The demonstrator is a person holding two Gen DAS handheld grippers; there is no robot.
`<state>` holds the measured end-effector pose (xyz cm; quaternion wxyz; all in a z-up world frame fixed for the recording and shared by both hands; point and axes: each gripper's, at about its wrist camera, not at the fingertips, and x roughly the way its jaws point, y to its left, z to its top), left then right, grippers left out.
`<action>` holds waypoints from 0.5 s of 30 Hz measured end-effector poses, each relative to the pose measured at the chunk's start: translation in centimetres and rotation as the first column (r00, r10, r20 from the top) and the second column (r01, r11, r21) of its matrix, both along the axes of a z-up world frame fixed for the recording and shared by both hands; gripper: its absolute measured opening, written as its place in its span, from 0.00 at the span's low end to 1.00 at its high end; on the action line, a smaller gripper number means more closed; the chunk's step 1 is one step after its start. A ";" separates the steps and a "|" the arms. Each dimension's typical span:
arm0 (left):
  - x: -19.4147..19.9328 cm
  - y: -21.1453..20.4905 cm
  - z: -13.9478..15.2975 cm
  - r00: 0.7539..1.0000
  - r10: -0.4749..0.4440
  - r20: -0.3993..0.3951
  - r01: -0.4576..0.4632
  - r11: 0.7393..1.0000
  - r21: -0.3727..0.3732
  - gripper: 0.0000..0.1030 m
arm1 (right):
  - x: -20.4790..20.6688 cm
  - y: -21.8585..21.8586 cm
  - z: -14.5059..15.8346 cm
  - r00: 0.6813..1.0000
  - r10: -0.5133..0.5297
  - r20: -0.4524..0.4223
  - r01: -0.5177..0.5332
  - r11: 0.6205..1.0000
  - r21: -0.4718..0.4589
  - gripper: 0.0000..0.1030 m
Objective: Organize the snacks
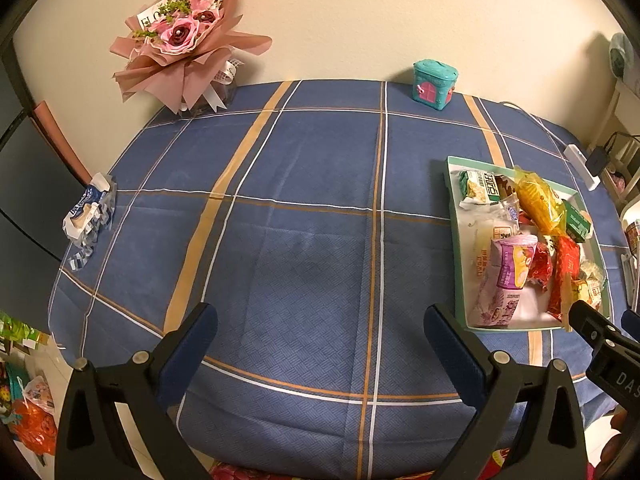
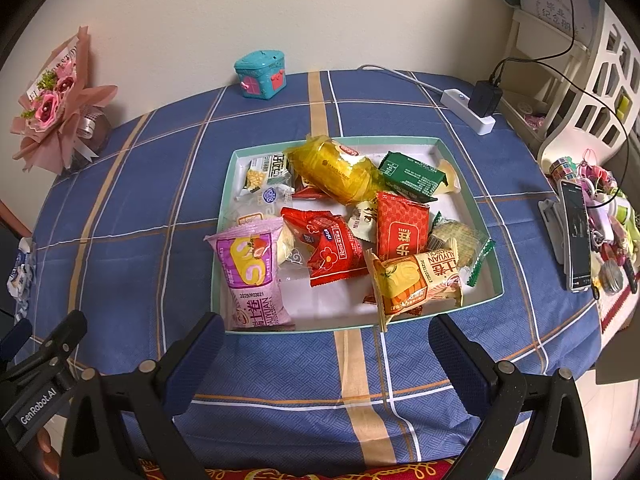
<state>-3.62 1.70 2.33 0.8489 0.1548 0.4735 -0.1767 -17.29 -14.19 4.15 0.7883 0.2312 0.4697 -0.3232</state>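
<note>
Left wrist view: the left tool (image 1: pixel 320 332) hangs spread and empty over bare blue plaid cloth on the bench (image 1: pixel 304 240). The tray (image 1: pixel 454 216) of snacks sits to its right, seen edge-on, with the pink roll (image 1: pixel 502 284) at the tray's near corner. Far from the tray, at the bench's left edge, lies a crumpled blue-and-white wrapper (image 1: pixel 90 216). A bouquet (image 1: pixel 184 40) stands at the far left corner and a teal box (image 1: pixel 434 84) by the wall behind the tray. The right tool's tip pokes in just beside the tray's near edge.

Right wrist view: the right tool (image 2: pixel 326 340) is spread wide and empty, just short of the tray's (image 2: pixel 226 208) near rim. Here the tray's contents show plainly: pink roll (image 2: pixel 252 276), red pack (image 2: pixel 332 248), yellow roll (image 2: pixel 416 280), yellow bag (image 2: pixel 336 172), green pack (image 2: pixel 412 174). Right of the tray stand a phone (image 2: pixel 576 236) and a power strip (image 2: pixel 468 112), hardly visible from the left.
</note>
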 end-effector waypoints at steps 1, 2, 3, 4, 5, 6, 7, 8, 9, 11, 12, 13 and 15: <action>-0.1 0.0 0.0 1.000 0.000 0.000 0.000 1.000 0.000 1.00 | 0.0 0.0 0.0 1.000 0.000 0.001 0.000 1.000 0.000 1.00; -0.1 0.0 0.0 1.000 0.000 0.000 0.000 1.000 -0.001 1.00 | 0.0 0.0 0.0 1.000 0.000 0.002 0.000 1.000 0.000 1.00; -0.1 0.0 0.0 1.000 -0.001 0.000 0.001 1.000 -0.002 1.00 | 0.0 0.0 0.0 1.000 0.000 0.002 0.000 1.000 0.000 1.00; 0.0 0.0 0.1 1.000 -0.002 -0.001 0.002 1.000 -0.003 1.00 | 0.0 0.0 0.0 1.000 -0.001 0.001 0.001 1.000 0.000 1.00; 0.0 0.0 0.0 1.000 -0.002 -0.002 0.002 1.000 -0.004 1.00 | 0.0 0.0 0.0 1.000 -0.001 0.001 0.001 1.000 0.000 1.00; 0.0 0.0 0.0 1.000 -0.002 -0.002 0.002 1.000 -0.004 1.00 | 0.0 0.0 0.0 1.000 -0.002 0.000 0.002 1.000 0.000 1.00; 0.0 0.0 0.0 1.000 -0.002 -0.004 0.002 1.000 -0.003 1.00 | 0.0 0.0 0.1 1.000 -0.001 0.001 0.001 1.000 0.000 1.00; 0.0 0.0 0.0 1.000 -0.001 -0.004 0.001 1.000 -0.002 1.00 | 0.0 0.0 0.1 1.000 -0.001 0.002 0.001 1.000 0.000 1.00; 0.0 0.0 0.0 1.000 -0.001 -0.004 0.001 1.000 -0.002 1.00 | 0.0 0.0 0.0 1.000 -0.001 0.001 0.001 1.000 0.000 1.00; 0.0 0.0 0.0 1.000 -0.002 -0.002 0.002 1.000 -0.003 1.00 | 0.0 0.0 0.0 1.000 -0.002 0.000 0.002 1.000 0.000 1.00; 0.0 -0.1 0.0 1.000 -0.002 -0.002 0.002 1.000 -0.003 1.00 | 0.0 0.0 0.1 1.000 -0.002 0.001 0.002 1.000 -0.001 1.00; -0.1 -0.1 0.0 1.000 -0.001 -0.001 0.001 1.000 -0.004 1.00 | 0.0 0.0 0.1 1.000 -0.002 0.001 0.002 1.000 -0.001 1.00; -0.1 -0.1 0.0 1.000 -0.002 -0.002 0.002 1.000 -0.004 1.00 | 0.0 0.0 0.1 1.000 -0.001 0.002 0.001 1.000 -0.001 1.00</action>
